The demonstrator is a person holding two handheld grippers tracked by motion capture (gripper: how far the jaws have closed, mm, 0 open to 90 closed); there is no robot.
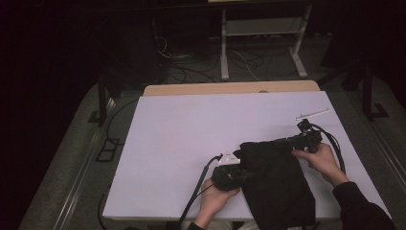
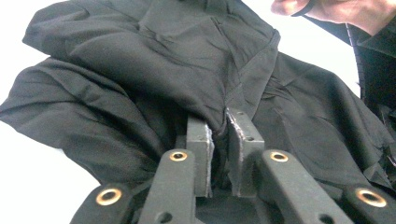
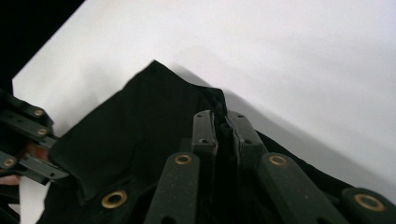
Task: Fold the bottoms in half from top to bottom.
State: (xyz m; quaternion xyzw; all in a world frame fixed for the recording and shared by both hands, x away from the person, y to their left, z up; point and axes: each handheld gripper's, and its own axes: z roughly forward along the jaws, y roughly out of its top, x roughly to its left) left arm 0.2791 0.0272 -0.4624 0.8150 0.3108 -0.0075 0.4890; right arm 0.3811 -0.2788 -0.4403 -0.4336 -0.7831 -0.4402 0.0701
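high view: a black garment [image 1: 277, 184] lies at the white table's [image 1: 182, 139] near edge, between the left gripper [image 1: 239, 176] and the right gripper [image 1: 287, 143], each gripping an edge.
left gripper view: jaws clenched on a fold of cloth just ahead.
right gripper view: jaws pinch the hem at a corner. probably spreading it; pull apart evenly, keeping both pinches firm.

right tool [image 3: 223, 122] pinching black cloth [image 3: 140, 126], white table [image 3: 280, 56], other tool [image 3: 25, 140] at left edge
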